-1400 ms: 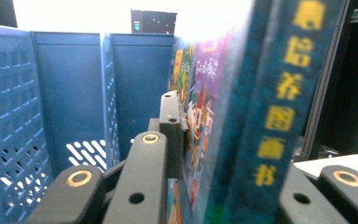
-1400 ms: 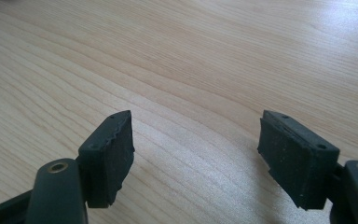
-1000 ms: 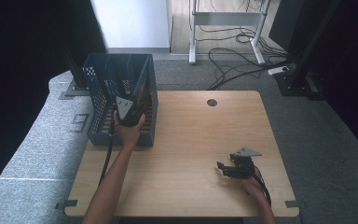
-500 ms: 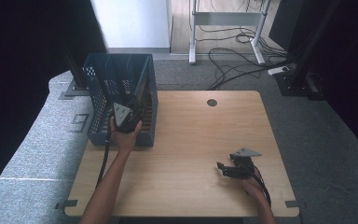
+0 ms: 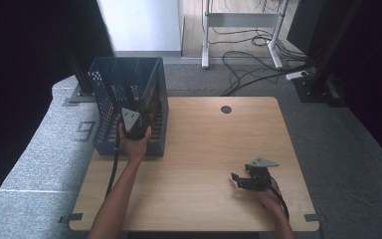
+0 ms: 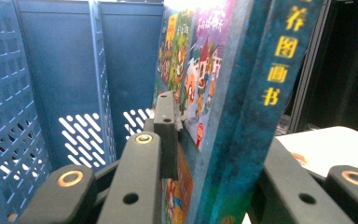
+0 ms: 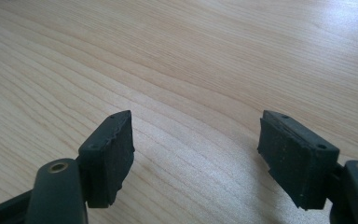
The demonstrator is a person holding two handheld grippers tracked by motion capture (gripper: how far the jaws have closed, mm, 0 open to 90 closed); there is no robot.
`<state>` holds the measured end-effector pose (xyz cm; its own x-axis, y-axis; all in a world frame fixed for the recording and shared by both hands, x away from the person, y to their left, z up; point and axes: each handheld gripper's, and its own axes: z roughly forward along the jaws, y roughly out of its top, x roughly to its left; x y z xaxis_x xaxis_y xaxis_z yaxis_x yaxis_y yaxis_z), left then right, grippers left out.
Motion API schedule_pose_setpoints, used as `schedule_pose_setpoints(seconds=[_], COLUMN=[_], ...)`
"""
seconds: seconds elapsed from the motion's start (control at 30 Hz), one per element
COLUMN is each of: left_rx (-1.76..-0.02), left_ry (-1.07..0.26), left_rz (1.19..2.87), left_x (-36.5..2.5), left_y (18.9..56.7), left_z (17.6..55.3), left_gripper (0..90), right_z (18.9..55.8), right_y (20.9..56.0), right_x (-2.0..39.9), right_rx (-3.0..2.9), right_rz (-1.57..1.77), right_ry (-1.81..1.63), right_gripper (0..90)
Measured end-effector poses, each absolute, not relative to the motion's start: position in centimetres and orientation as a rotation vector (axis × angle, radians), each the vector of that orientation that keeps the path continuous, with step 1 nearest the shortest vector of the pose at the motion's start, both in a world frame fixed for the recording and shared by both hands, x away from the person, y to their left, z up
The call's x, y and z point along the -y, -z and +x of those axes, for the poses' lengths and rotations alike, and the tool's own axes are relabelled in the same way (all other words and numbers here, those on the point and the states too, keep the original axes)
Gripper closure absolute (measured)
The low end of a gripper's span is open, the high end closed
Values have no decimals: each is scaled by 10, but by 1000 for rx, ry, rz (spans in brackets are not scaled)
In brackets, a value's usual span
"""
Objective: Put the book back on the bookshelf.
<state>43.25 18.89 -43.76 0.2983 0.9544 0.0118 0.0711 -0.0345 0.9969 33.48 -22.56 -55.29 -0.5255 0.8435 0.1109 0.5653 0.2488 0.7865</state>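
Teal picture book (image 6: 242,116), upright, inside blue crate (image 6: 51,93)

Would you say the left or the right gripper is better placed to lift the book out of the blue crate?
Left. The left gripper has just been closing, its jaws astride the book in the crate; the right gripper rests open across the table.
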Motion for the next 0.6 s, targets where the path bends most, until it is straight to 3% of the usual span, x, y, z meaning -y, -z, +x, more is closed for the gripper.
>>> schedule_pose_setpoints(seconds=[0.37,0.6], left_rx=[-1023,-1011], left_ry=[-941,-919], left_rz=[1417,1444], left_x=[-185,-183], left_y=[438,442], left_z=[434,431], left_gripper=[710,576], right_z=[335,334], right_y=[553,553], right_x=[226,225], right_rx=[-2193,-2193], right_rz=[1295,1290], right_ry=[-1164,-1165], right_gripper=[258,258])
